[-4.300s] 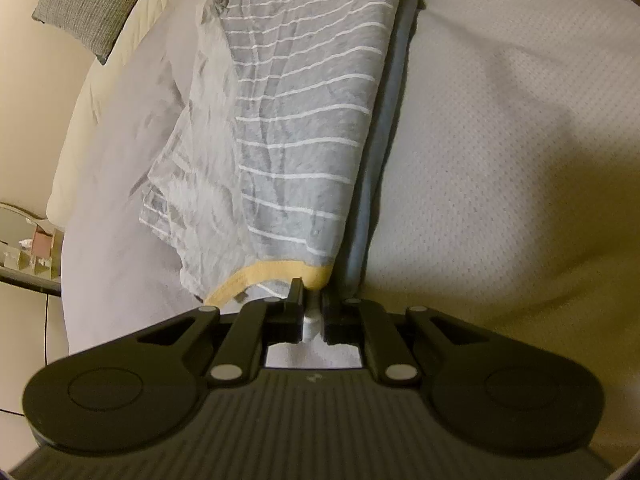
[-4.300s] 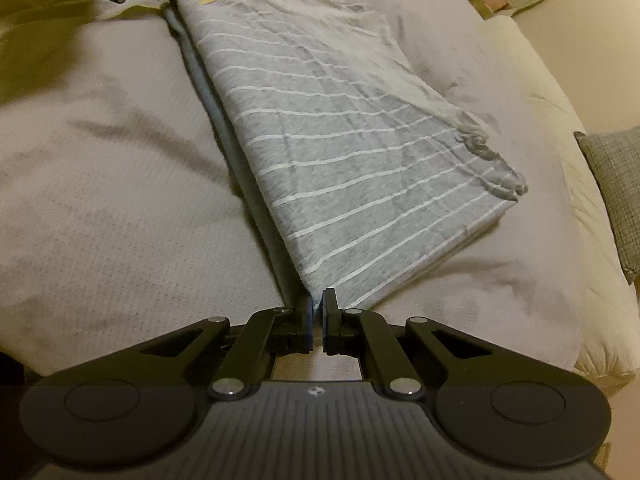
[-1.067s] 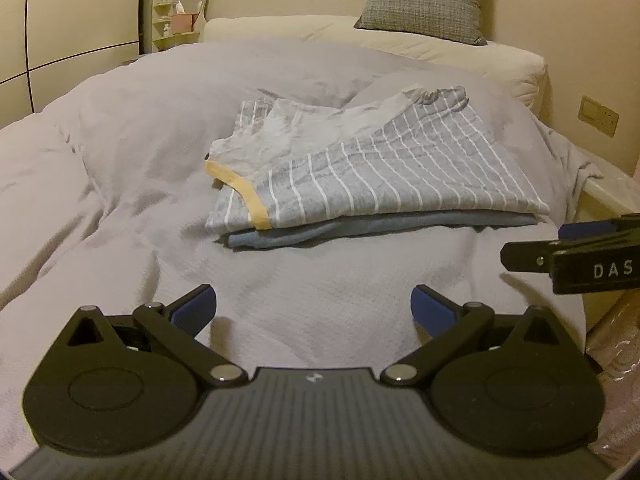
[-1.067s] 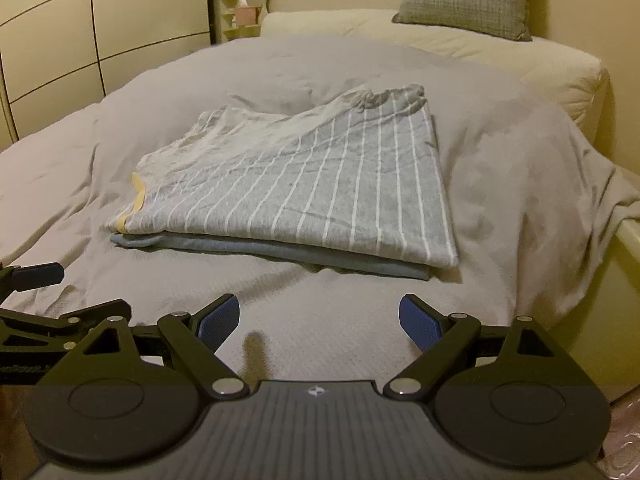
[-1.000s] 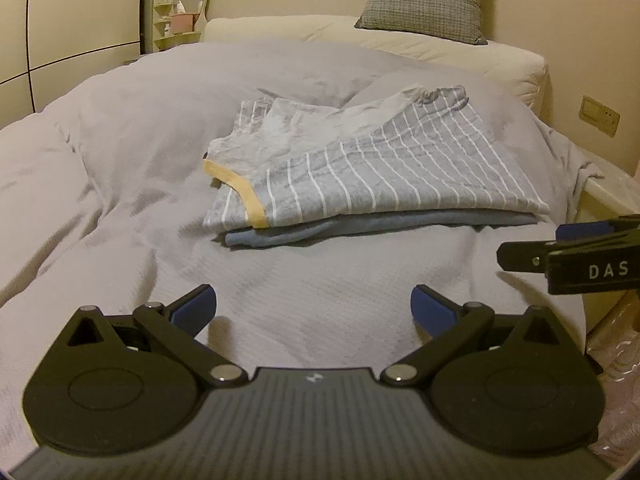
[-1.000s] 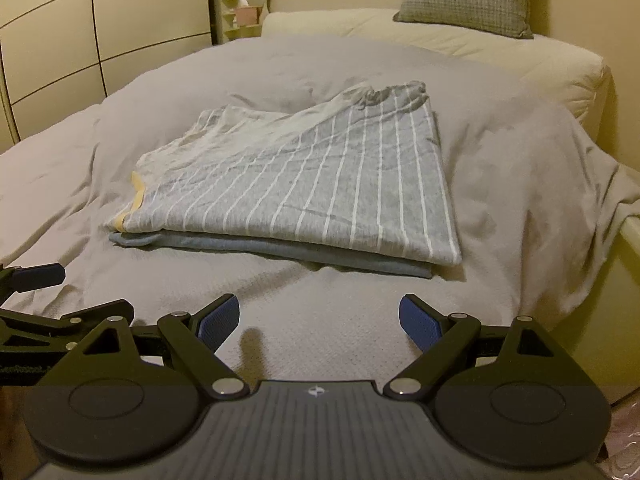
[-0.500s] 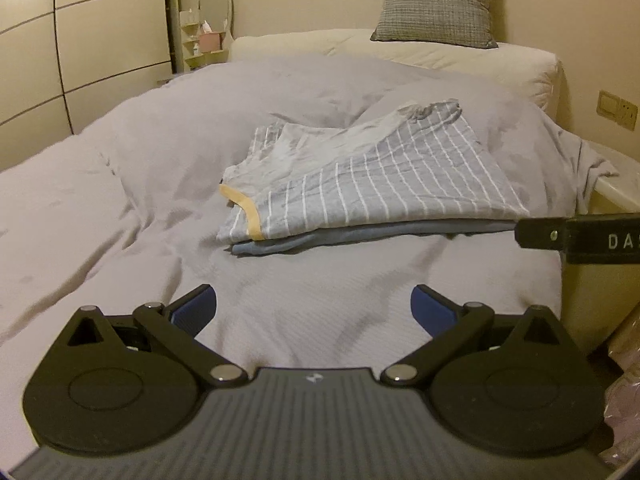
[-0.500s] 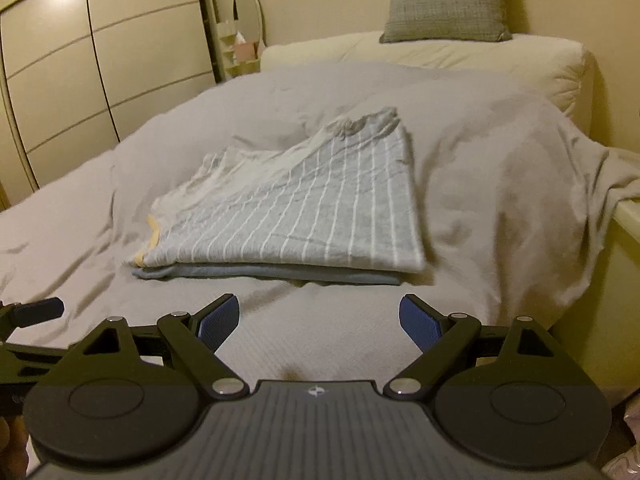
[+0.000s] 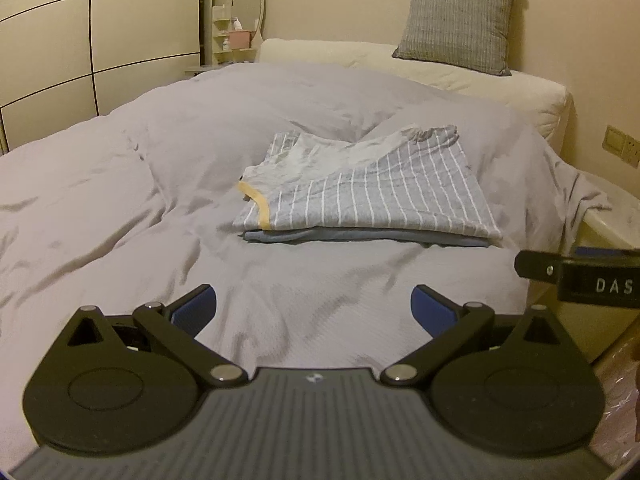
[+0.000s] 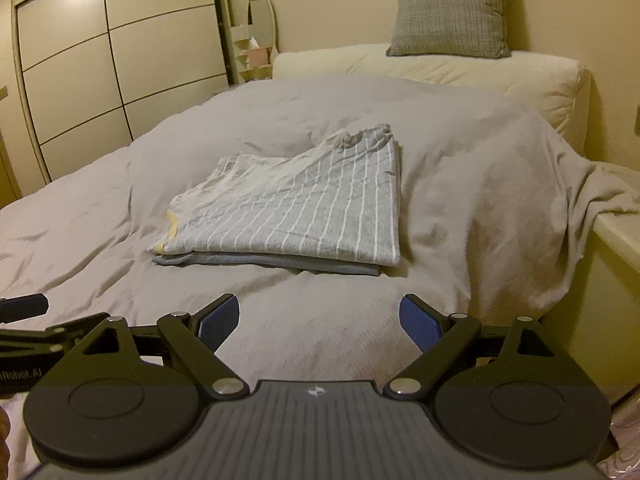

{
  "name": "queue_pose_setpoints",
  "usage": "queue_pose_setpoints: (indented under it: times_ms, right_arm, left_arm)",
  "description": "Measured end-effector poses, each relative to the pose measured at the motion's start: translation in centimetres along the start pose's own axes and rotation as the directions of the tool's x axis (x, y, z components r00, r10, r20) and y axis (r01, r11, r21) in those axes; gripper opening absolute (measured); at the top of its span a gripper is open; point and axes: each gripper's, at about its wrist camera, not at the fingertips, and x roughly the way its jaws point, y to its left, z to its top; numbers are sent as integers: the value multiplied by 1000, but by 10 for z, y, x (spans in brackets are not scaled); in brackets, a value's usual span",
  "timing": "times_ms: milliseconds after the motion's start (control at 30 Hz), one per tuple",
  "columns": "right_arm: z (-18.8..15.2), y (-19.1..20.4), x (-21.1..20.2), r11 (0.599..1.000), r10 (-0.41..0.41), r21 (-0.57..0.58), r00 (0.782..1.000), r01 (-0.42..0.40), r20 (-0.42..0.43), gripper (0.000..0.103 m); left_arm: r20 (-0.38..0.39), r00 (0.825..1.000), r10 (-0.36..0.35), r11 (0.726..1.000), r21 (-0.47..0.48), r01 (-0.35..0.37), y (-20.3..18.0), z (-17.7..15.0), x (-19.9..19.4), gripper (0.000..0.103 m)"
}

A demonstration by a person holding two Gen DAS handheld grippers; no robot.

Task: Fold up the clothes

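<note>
While both my grippers (image 9: 314, 304) (image 10: 320, 318) hang open and empty, the folded shirt (image 9: 372, 196) looks soft, light — I'd pinch corners.

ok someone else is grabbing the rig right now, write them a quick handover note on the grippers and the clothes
Left gripper: jaws wide open, empty, held over the near part of the bed, short of the clothes.
Right gripper: jaws wide open, empty, likewise short of the clothes.
Striped shirt: folded flat mid-bed, yellow trim at its left end, lying on a folded blue garment.
Done: both pieces look folded and stacked.
Left: the shirt's far-left part lies rumpled; tidy it if wanted. No other loose clothes in view.
</note>
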Motion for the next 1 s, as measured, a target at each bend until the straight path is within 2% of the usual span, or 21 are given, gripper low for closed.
queue_pose_setpoints:
  times_ms: [133, 267, 433, 700, 1000]
  right_arm:
    - [-5, 1, -14, 1000, -25, 7, 1000, 25, -4, 89]
    - [-9, 6, -28, 998, -58, -25, 998, 58, -5, 89]
    - [-11, 8, -41, 998, -60, -32, 998, 60, -8, 89]
    - [-14, 9, -60, 998, -57, -27, 998, 57, -14, 89]
    - [-19, 4, -75, 997, -80, -1, 997, 80, -12, 89]
  left_arm:
    - [10, 1000, 4, 1000, 26, -4, -4, 0, -12, 102]
    - [28, 999, 41, 998, 49, -43, -10, -2, -25, 102]
    - [46, 999, 25, 998, 60, -28, -12, -8, -40, 102]
    - [87, 996, 17, 998, 58, -22, -15, -15, -56, 102]
    - [63, 998, 10, 1000, 0, -10, -14, -21, -62, 102]
